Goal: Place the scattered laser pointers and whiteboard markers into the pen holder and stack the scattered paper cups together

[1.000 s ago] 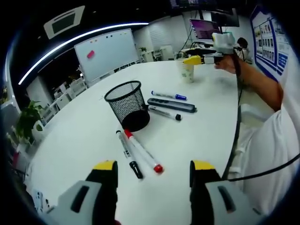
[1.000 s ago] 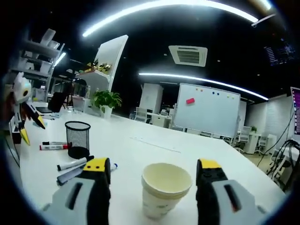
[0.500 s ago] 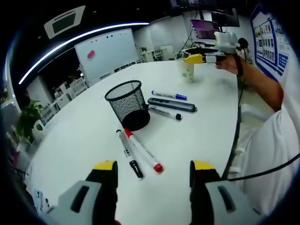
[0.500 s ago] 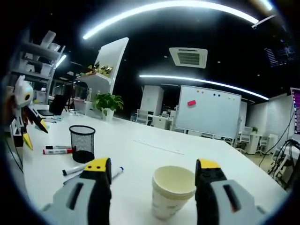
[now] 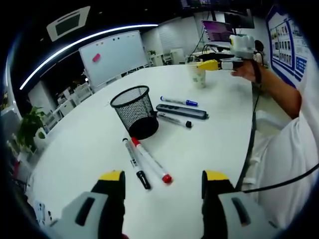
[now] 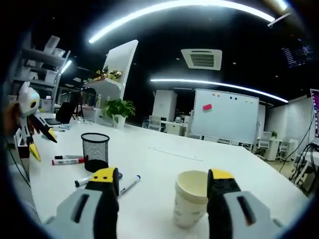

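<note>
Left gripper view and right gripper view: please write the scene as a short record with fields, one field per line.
surface: white table
pen holder: black mesh, upright, apparently empty
markers beside holder: black-capped and red-capped, lying side by side
beyond holder: blue-capped marker, dark flat laser pointer, another black-capped marker
paper cups: stacked, upright, between the right gripper's jaws, contact unclear
left gripper: open, holding nothing
right gripper: open

smooth glossy white table (image 5: 219, 134), black wire-mesh pen holder (image 5: 134, 110), matt paper cups (image 6: 192, 204), plastic markers (image 5: 149, 162)
</note>
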A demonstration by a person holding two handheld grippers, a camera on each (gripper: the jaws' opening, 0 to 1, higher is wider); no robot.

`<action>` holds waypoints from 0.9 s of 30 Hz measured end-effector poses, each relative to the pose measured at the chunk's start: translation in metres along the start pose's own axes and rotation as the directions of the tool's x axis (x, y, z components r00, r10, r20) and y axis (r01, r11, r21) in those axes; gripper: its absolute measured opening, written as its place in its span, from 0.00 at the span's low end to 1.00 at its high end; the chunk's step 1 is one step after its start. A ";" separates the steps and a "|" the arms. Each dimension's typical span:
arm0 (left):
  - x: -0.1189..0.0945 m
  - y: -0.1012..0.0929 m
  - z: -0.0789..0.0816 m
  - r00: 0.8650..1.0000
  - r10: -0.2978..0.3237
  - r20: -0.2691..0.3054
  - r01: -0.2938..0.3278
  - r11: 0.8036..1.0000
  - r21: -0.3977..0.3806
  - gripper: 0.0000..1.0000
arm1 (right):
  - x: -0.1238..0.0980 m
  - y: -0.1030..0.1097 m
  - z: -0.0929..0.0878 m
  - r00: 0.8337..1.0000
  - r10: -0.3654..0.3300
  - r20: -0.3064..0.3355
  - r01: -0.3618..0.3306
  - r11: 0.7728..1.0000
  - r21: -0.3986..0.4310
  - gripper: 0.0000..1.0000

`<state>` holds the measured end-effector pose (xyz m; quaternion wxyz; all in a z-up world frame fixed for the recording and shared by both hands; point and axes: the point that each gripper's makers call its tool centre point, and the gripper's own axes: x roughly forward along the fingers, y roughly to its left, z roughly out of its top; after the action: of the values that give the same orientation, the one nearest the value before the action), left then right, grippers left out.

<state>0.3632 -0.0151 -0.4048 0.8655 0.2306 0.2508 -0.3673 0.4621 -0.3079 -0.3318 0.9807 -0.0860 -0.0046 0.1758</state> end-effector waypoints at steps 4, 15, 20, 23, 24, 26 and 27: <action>0.000 -0.001 0.000 1.000 0.000 0.000 0.000 1.000 0.000 0.63 | 0.001 0.002 -0.004 1.000 0.009 -0.011 -0.009 1.000 0.001 0.72; 0.000 0.000 0.002 1.000 0.006 0.004 -0.006 1.000 0.005 0.63 | 0.001 0.015 -0.007 0.999 0.039 -0.017 -0.039 0.999 -0.010 0.71; -0.001 0.001 0.002 1.000 0.010 0.004 -0.010 1.000 0.002 0.63 | -0.002 0.020 0.000 0.998 0.059 0.006 -0.059 0.998 -0.009 0.70; -0.001 0.001 0.002 1.000 0.010 0.004 -0.010 1.000 0.001 0.63 | -0.003 0.024 0.001 0.998 0.069 0.002 -0.069 0.998 -0.013 0.70; -0.001 0.000 0.002 1.000 0.010 0.004 -0.010 1.000 0.002 0.63 | -0.003 0.025 0.002 0.997 0.071 0.002 -0.071 0.997 -0.015 0.70; -0.001 0.001 0.005 1.000 0.016 0.013 -0.016 1.000 0.007 0.63 | -0.004 0.028 0.004 0.997 0.076 0.008 -0.076 0.997 -0.017 0.70; -0.001 0.001 0.006 1.000 0.014 0.016 -0.014 1.000 0.005 0.63 | -0.005 0.030 0.006 0.997 0.076 0.017 -0.075 0.997 -0.025 0.69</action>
<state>0.3646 -0.0173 -0.3995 0.8694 0.2319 0.2413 -0.3636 0.4474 -0.2812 -0.3313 0.9721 -0.0964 -0.0121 0.2134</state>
